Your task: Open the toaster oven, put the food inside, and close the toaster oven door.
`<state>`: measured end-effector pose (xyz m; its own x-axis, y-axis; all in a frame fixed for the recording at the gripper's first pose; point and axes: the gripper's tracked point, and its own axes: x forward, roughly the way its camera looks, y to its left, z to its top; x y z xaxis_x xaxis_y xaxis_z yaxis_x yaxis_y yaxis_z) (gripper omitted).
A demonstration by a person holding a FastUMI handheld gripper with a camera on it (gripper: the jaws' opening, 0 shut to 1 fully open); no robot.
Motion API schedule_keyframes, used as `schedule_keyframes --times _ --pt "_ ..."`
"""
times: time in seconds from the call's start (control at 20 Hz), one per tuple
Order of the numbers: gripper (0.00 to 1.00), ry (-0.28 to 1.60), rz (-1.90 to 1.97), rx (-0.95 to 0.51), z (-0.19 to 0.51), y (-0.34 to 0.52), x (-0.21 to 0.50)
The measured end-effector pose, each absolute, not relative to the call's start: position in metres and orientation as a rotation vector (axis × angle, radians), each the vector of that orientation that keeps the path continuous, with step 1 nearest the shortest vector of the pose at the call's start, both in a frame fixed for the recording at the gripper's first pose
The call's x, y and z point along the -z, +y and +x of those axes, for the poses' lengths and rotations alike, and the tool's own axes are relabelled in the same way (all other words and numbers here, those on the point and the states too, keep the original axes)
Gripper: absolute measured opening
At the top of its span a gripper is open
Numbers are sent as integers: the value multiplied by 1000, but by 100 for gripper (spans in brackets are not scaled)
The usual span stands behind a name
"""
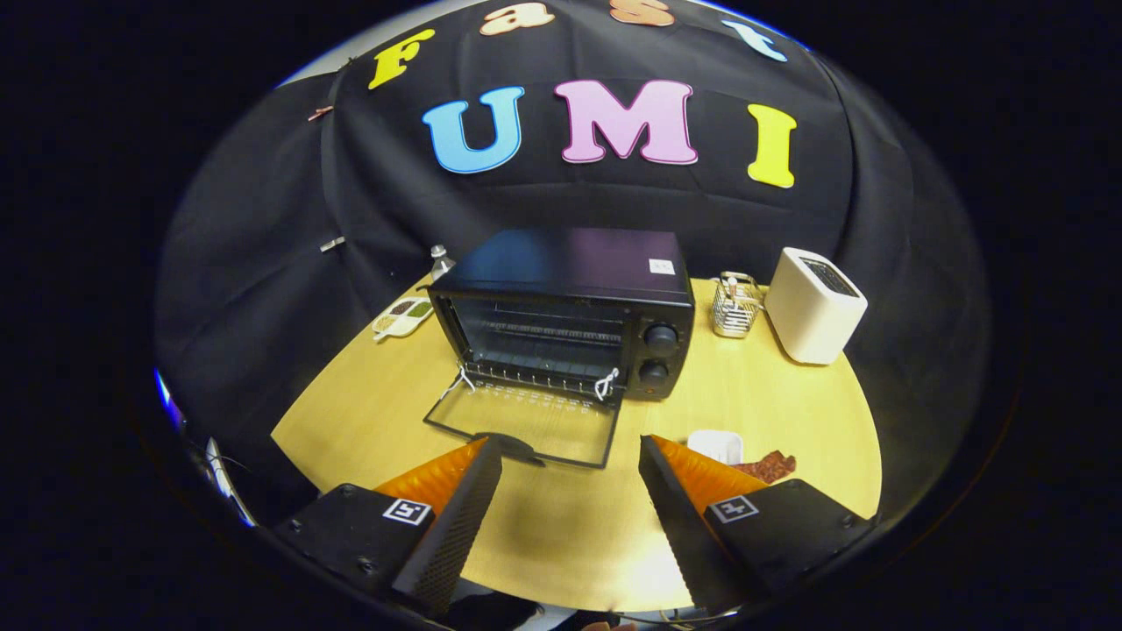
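Black toaster oven (pixel 570 307) on the wooden worktop (pixel 789 403) with its glass door (pixel 526 425) already dropped open; gripper (pixel 570 456) jaws spread and empty, so fetching the food (pixel 770 465) beside the right finger comes next.

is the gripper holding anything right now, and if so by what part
Nothing is held. The gripper is open, with bare wooden table between its fingers, just short of the black toaster oven's lowered glass door.
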<state>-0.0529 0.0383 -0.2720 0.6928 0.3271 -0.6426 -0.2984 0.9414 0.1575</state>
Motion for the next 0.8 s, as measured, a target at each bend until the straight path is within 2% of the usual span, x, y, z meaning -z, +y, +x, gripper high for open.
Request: schedule_keyframes --times 0.3,0.7,0.8 --pt "99 841 58 -375 -46 -50 267" --pt "99 1090 84 -459 -25 -139 344" --pt "94 1140 121 -500 -21 -148 368"
